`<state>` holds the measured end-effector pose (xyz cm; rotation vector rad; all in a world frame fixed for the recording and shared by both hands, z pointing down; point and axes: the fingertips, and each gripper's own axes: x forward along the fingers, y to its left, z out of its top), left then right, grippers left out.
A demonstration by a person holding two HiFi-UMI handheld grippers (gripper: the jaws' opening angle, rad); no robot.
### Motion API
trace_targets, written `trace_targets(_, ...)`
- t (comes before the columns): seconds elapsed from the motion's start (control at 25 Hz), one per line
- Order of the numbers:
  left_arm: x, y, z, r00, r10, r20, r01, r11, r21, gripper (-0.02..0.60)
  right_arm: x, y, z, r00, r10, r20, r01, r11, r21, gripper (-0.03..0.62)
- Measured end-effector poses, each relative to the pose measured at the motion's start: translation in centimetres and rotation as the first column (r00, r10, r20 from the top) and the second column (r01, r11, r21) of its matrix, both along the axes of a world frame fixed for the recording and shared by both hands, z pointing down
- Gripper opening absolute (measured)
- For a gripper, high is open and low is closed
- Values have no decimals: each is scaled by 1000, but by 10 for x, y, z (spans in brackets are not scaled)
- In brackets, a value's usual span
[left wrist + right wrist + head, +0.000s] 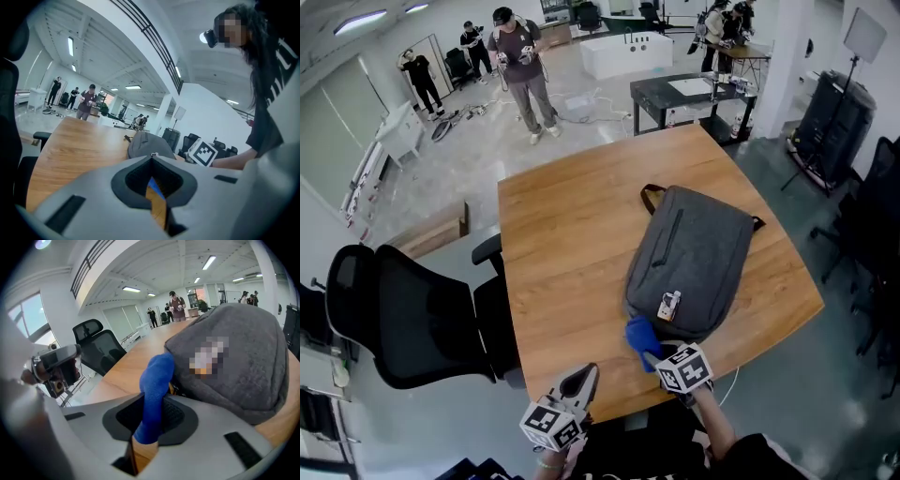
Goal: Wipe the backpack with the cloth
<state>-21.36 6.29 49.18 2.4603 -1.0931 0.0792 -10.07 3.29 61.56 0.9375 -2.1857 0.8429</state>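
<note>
A grey backpack [694, 258] lies flat on the wooden table [572, 234], its brown handle pointing away from me. My right gripper [654, 352] is shut on a blue cloth [641, 337] at the backpack's near end. In the right gripper view the blue cloth [155, 385] stands up between the jaws of that gripper [152, 401], touching the backpack [234, 357]. My left gripper [585, 377] hovers at the table's front edge, left of the cloth, shut and empty. From the left gripper [151, 158] the backpack [146, 143] lies ahead.
A black office chair [403, 309] stands against the table's left side. Several people [523, 66] stand on the floor beyond, near a black side table [689, 94]. Dark chairs and equipment [834, 112] crowd the right.
</note>
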Motion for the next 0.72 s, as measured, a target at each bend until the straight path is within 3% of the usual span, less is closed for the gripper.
trace_targets(0.16,41,-11,3,999,-43,-5,43,999,-7,-3,52,13,9,1000,-28,10,28,999,-42,78)
trace_targets(0.48,127,-30,10,1000,-29,-8,29,999,-14,-3,138,28,20,996,-84,-32,81,994,-72,78)
trace_targets(0.72,165,-42,11,1000,-21,-4,21,1000,-10,-3,198,18,26,998,-30,-51,27,997,-75,78)
